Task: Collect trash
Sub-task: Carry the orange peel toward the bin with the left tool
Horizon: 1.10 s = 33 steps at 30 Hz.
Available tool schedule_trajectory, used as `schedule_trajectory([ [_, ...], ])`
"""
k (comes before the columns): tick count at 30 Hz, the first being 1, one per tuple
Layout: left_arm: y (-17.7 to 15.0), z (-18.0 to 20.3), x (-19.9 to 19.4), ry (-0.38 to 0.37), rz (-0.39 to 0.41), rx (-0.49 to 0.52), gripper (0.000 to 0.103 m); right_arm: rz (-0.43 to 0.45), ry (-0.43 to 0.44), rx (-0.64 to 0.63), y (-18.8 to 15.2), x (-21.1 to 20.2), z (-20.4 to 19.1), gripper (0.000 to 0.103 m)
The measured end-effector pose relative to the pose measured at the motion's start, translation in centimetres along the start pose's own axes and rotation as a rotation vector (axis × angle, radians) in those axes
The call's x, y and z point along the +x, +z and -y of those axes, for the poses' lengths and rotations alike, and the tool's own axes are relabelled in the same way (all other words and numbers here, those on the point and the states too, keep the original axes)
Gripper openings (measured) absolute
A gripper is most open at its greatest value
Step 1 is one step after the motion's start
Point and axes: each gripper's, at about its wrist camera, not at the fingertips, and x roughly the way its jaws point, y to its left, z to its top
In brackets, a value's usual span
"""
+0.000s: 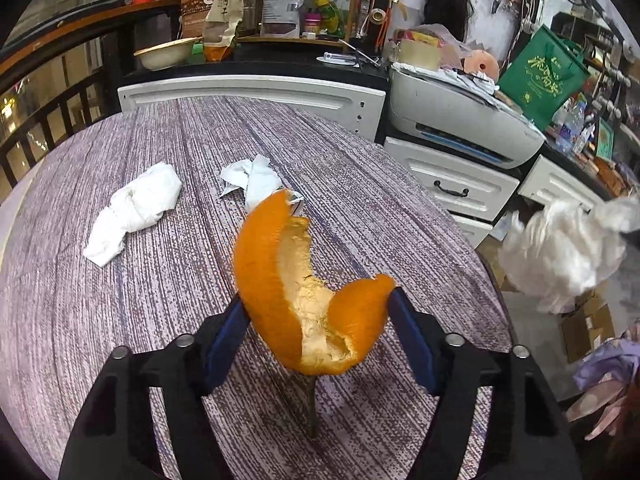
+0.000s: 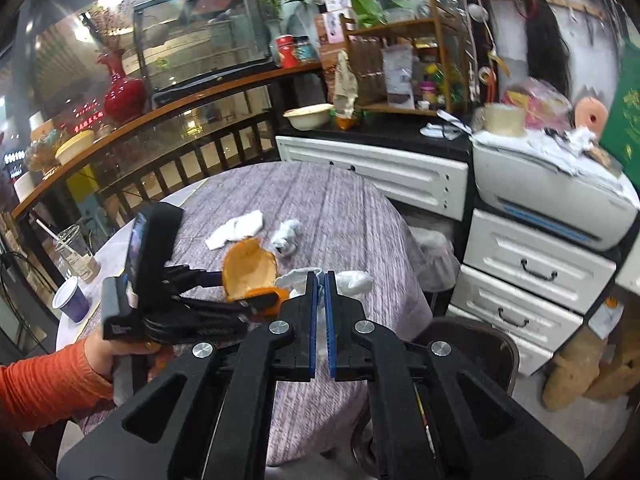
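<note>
A big curved orange peel (image 1: 280,280) is pinched between the blue pads of my left gripper (image 1: 316,300), which holds it just above the purple-grey round table (image 1: 120,340). The right wrist view shows the same peel (image 2: 248,268) in the left gripper (image 2: 248,288), held by a hand in an orange sleeve. Two crumpled white tissues (image 1: 136,208) (image 1: 256,178) lie on the table beyond it. My right gripper (image 2: 320,276) is shut, with a white plastic bag (image 2: 352,280) bunched at its tips. That bag (image 1: 560,248) hangs off the table's right edge.
White drawers (image 1: 456,188) and a printer (image 1: 460,120) stand close behind the table on the right. A purple cup (image 2: 70,298) and a clear plastic cup (image 2: 76,252) sit at the table's left edge. A dark chair (image 2: 472,344) and a cardboard box (image 1: 588,328) are to the right.
</note>
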Motion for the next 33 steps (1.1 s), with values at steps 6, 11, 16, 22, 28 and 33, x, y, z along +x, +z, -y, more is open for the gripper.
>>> schedule_trajectory([
  [6, 0.0, -0.1, -1.2, -0.002, 0.053, -0.032, 0.023, -0.022, 0.003, 0.052, -1.2, 0.7, 1.5, 0.005],
  [11, -0.3, -0.2, -1.4, -0.042, 0.045, -0.059, 0.009, -0.017, 0.011, 0.069, -1.7, 0.3, 1.7, 0.005],
  [16, -0.6, -0.3, -2.2, -0.042, 0.063, -0.066, 0.009, -0.022, 0.011, 0.069, -2.0, 0.4, 1.7, 0.005],
  [22, -0.6, -1.3, -4.1, -0.077, 0.098, -0.1, 0.009, -0.02, 0.009, 0.075, -2.3, 0.1, 1.7, 0.005],
  [28, -0.5, -1.4, -6.3, -0.114, 0.128, -0.111, 0.009, -0.022, -0.007, 0.088, -2.7, 0.2, 2.5, 0.005],
  [33, -0.3, 0.0, -7.5, -0.149, 0.149, -0.096, 0.009, -0.02, -0.047, 0.111, -3.3, 0.2, 3.8, 0.005],
])
